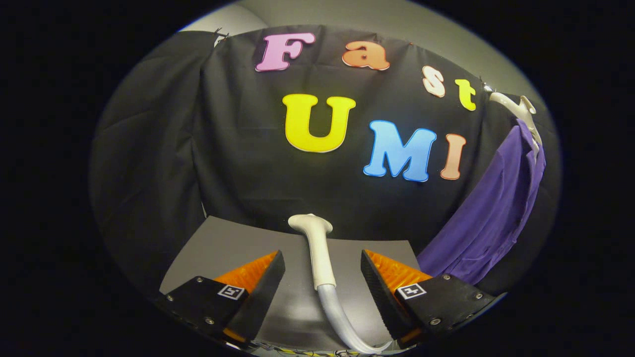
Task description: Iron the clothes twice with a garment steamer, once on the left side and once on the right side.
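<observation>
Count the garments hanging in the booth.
1: a purple shirt on a white hanger, beyond the hand-held gripper, whose open fingers flank the steamer handle without touching it. Others may be hidden.

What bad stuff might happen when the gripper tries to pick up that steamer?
1. The gripper is open, with the steamer between its fingers but untouched. Its handle looks smooth and rounded, so it might slip or twist when squeezed.
2. The hose curls under the right finger and could snag or tug the steamer off course.
3. The purple shirt hangs loosely on a hanger beyond the right finger, so it may swing away when pushed.
</observation>
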Demonstrator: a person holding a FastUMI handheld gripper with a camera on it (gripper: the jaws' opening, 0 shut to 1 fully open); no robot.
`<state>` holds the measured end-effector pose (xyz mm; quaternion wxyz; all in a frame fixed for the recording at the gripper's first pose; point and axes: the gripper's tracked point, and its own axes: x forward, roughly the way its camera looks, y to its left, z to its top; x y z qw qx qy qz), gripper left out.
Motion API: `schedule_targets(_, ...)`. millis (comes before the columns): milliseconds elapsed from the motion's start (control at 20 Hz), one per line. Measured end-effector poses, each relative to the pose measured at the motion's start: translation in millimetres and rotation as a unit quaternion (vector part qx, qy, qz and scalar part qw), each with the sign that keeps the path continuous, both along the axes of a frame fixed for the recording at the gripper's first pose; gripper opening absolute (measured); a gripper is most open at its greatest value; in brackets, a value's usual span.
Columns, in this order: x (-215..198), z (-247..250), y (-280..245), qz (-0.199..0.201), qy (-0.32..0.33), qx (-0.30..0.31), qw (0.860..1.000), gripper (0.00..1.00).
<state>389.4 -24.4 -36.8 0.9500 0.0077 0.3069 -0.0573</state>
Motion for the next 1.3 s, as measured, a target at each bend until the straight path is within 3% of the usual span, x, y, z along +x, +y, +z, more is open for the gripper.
schedule_targets(200, 32, -35, -1, -0.034, 0.052, 0.049, 0.997, 0.95)
schedule_targets(400, 56, -59, -11, -0.055, 0.087, 0.054, 0.993, 0.95)
schedule_targets(850, 74, -103, -9, -0.055, 0.144, 0.082, 0.985, 0.94)
schedule_targets(1000, 72, -114, -15, -0.06, 0.16, 0.083, 0.982, 0.82)
schedule_targets(1100, 74, -125, -8, -0.044, 0.173, 0.09, 0.98, 0.62)
schedule_targets(1200, 73, -122, -9, -0.052, 0.171, 0.095, 0.979, 0.52)
schedule_targets(1300, 73, -122, -9, -0.052, 0.162, 0.097, 0.981, 0.51)
